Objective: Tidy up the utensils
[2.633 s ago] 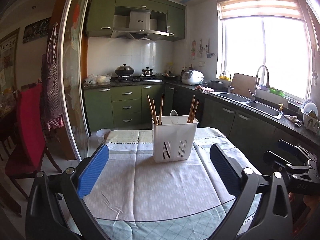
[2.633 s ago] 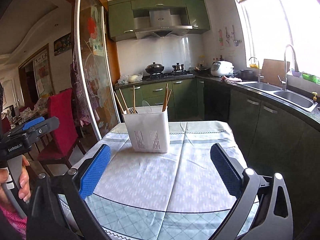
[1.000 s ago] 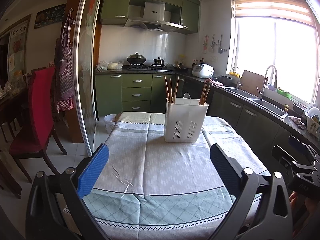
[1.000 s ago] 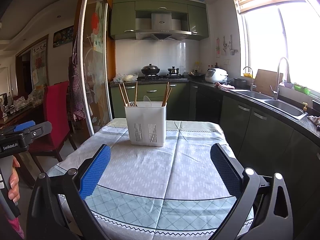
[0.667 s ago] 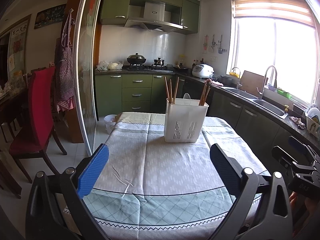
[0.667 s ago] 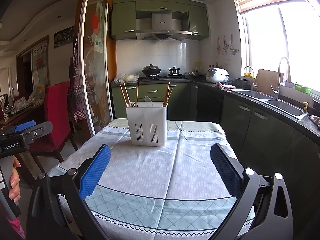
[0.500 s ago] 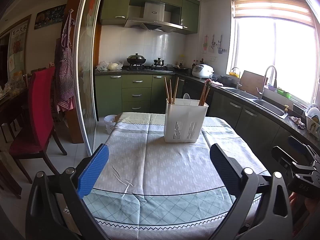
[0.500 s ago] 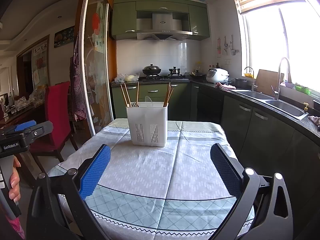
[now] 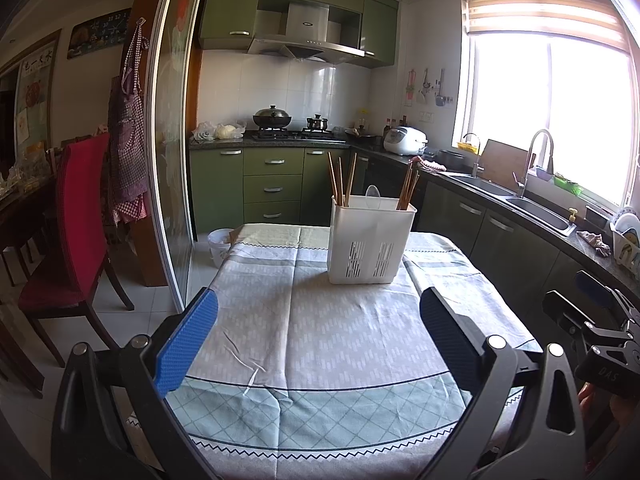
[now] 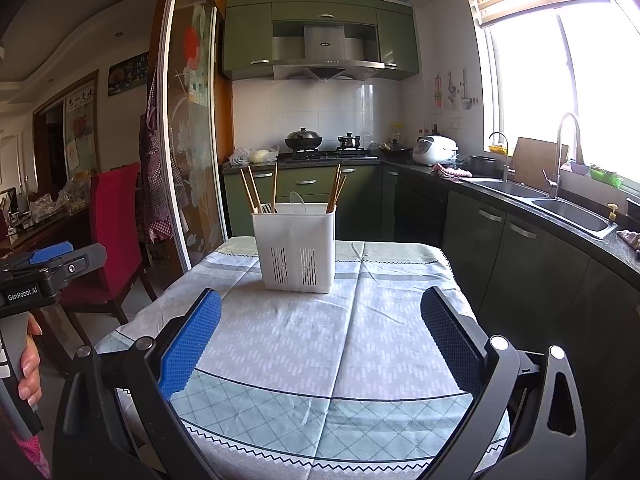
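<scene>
A white slotted utensil holder (image 9: 370, 239) (image 10: 297, 246) stands upright on the far half of the table (image 9: 344, 344) (image 10: 360, 332). Wooden chopsticks (image 9: 340, 178) (image 10: 258, 190) stick up from its left compartment and more chopsticks (image 9: 408, 186) (image 10: 336, 188) from its right one; a clear spoon (image 9: 371, 191) (image 10: 297, 199) shows in the middle. My left gripper (image 9: 318, 332) is open and holds nothing, well short of the holder. My right gripper (image 10: 320, 332) is open too, empty, over the table's near part. Each gripper appears at the edge of the other's view.
A red chair (image 9: 80, 216) and a glass sliding door (image 9: 172, 152) stand left of the table. Green cabinets, a stove with pots (image 9: 272, 118) and a sink counter (image 9: 536, 212) run behind and to the right. A person's hand (image 10: 28, 364) holds the left gripper's handle.
Both grippers have drawn back from the holder since the earliest frames, so it looks smaller and farther off. Over the last second hardly anything has shifted; both stay open.
</scene>
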`<state>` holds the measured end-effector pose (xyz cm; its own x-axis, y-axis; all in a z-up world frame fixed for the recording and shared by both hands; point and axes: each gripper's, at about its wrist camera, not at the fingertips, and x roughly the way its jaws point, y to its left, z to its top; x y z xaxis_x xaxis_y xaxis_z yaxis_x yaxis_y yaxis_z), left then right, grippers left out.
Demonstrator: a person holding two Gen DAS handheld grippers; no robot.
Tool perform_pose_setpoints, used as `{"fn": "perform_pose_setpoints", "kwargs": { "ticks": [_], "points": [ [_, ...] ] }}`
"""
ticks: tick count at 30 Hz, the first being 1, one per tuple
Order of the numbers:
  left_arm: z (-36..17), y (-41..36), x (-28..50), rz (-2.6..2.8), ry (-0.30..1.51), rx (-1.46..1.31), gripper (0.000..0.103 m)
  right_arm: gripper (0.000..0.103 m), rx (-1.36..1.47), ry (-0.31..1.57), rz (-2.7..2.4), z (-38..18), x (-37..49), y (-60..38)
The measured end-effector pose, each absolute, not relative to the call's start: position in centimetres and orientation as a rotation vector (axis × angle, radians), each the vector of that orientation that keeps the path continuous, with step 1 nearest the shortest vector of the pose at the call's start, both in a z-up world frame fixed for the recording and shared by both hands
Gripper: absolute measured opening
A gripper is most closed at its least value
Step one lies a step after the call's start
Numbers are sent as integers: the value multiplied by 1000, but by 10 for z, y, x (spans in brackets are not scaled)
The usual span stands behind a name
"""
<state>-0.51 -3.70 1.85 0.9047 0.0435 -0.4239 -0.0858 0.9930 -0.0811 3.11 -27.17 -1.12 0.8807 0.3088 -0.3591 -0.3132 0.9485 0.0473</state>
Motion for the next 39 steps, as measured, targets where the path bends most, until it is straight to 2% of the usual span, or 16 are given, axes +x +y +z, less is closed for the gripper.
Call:
{"fn": "perform_pose_setpoints", "kwargs": {
  "ticks": [39],
  "points": [
    [13, -28, 4, 68, 475, -85, 96, 98, -17, 391, 326, -16, 36, -270]
  ]
}}
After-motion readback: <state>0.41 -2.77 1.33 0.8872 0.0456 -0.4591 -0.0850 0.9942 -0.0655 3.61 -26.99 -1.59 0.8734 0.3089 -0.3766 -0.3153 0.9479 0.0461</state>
